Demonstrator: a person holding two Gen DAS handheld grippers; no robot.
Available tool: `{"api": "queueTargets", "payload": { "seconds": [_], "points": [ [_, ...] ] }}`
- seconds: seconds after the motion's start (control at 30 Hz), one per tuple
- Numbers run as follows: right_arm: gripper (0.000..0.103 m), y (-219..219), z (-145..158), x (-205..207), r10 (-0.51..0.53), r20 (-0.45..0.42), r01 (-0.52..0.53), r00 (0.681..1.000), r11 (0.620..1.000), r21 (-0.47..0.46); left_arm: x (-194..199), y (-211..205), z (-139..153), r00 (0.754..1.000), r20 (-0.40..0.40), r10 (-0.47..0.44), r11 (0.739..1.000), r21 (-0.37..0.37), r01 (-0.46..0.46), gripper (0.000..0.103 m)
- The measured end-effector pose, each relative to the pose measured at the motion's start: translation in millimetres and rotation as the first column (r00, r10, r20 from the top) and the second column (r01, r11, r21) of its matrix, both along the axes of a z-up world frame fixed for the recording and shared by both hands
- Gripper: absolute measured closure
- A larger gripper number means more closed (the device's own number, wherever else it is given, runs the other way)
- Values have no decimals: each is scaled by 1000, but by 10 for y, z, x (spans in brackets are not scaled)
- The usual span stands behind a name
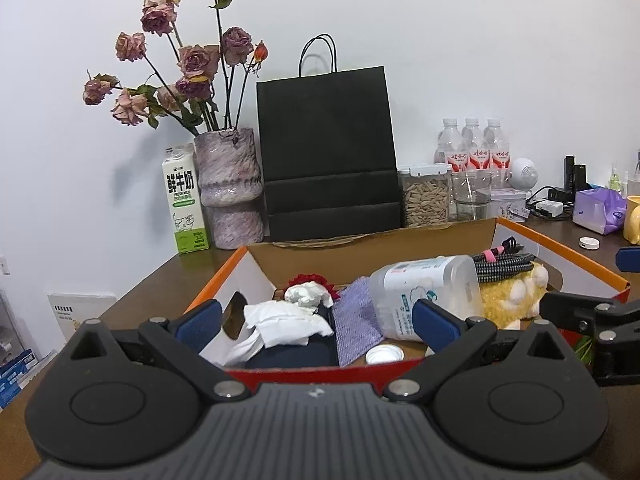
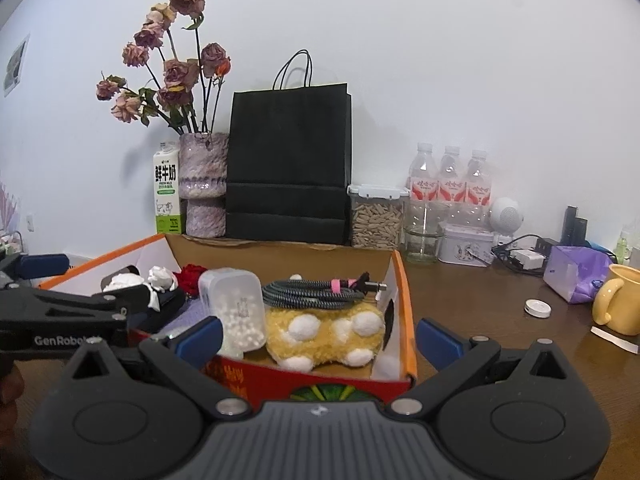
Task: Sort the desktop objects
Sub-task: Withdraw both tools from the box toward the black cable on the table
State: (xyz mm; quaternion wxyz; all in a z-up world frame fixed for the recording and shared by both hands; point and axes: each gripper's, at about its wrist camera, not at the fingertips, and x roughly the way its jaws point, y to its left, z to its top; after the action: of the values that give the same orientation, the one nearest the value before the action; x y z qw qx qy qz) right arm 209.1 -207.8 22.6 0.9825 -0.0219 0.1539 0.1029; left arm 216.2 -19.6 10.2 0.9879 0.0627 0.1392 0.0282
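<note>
Both grippers hover at the near edge of the orange-rimmed cardboard box point(image 2: 404, 280), which holds most sorted items. The left gripper point(image 1: 316, 320) and right gripper point(image 2: 318, 338) each have jaws spread wide, holding nothing.

Remaining on the brown wooden surface point(image 2: 460, 304), right of the box: a small white round cap point(image 2: 537, 308). It is likely light, rigid and low-profile; grip across its rim.

In the box, the clear plastic jar of white pellets point(image 2: 236, 308) lies tilted beside the soft yellow plush toy point(image 2: 324, 332).
</note>
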Motion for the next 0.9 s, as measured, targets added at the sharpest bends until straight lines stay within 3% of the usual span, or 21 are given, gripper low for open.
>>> {"api": "queueTargets", "payload": {
  "seconds": [0.33,0.9],
  "points": [
    [0,21,3,-321,29,2,-29,1000,999,-30,-255,97,47,1000,-12,-15,1000,-17,15,0],
    [0,127,-157,-404,66,-213,-80,975,995,-62,-384,312,-43,978,-189,-82,996,-36,77,0]
  ]
}}
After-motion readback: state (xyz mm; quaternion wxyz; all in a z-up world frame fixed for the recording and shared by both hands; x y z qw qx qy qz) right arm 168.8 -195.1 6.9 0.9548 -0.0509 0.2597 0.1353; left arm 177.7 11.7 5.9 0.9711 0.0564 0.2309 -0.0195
